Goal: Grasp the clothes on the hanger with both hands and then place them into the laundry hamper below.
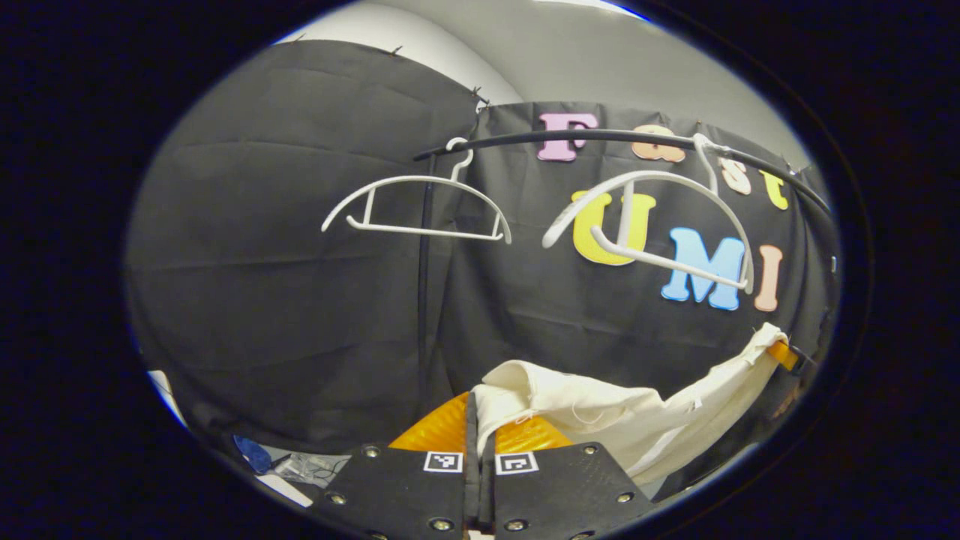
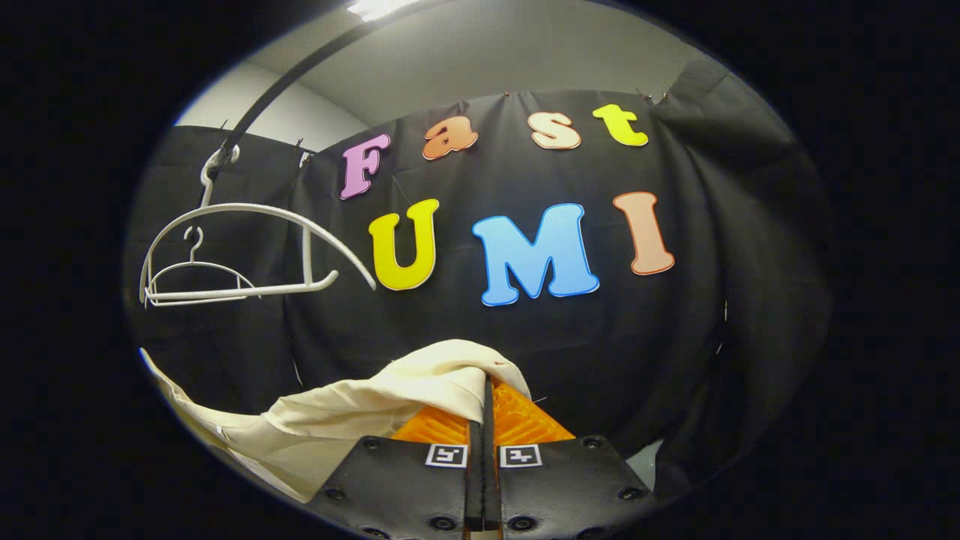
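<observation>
At the bottom of the left gripper view, the left gripper carries two flat black plates with a woven texture, each fixed with round silver screws. A small square black-and-white marker sits at the inner top corner of each plate. The right gripper, at the bottom of the right gripper view, has the same plates, screws and paired markers.

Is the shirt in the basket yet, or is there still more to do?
Not yet. Done: the cream garment is off, since both hangers hang bare on the rail. In hand: the left gripper and the right gripper each pinch it, stretched between them. Left: lowering it into the hamper.
</observation>
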`<act>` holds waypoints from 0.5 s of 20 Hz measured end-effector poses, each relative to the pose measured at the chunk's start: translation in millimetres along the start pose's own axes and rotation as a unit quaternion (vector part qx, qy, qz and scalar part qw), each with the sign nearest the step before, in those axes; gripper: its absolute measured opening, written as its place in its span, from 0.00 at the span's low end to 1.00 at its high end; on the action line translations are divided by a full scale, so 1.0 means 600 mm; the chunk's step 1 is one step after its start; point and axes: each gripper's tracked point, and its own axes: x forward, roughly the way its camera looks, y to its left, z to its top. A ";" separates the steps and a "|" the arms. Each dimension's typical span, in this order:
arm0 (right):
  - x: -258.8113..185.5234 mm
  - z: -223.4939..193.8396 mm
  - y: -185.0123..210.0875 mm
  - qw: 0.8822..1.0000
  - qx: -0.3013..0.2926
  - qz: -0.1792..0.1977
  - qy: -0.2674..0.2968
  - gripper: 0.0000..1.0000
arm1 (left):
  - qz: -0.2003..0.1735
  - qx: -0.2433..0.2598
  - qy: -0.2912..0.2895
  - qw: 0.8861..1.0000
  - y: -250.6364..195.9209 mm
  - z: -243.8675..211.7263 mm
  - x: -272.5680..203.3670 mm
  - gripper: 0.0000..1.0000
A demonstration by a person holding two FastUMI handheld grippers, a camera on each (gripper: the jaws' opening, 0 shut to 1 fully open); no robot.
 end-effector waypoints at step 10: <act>-0.205 -0.065 -0.015 0.993 -0.050 -0.082 0.074 0.01 | -0.085 0.059 0.060 0.993 0.033 -0.094 -0.038 0.00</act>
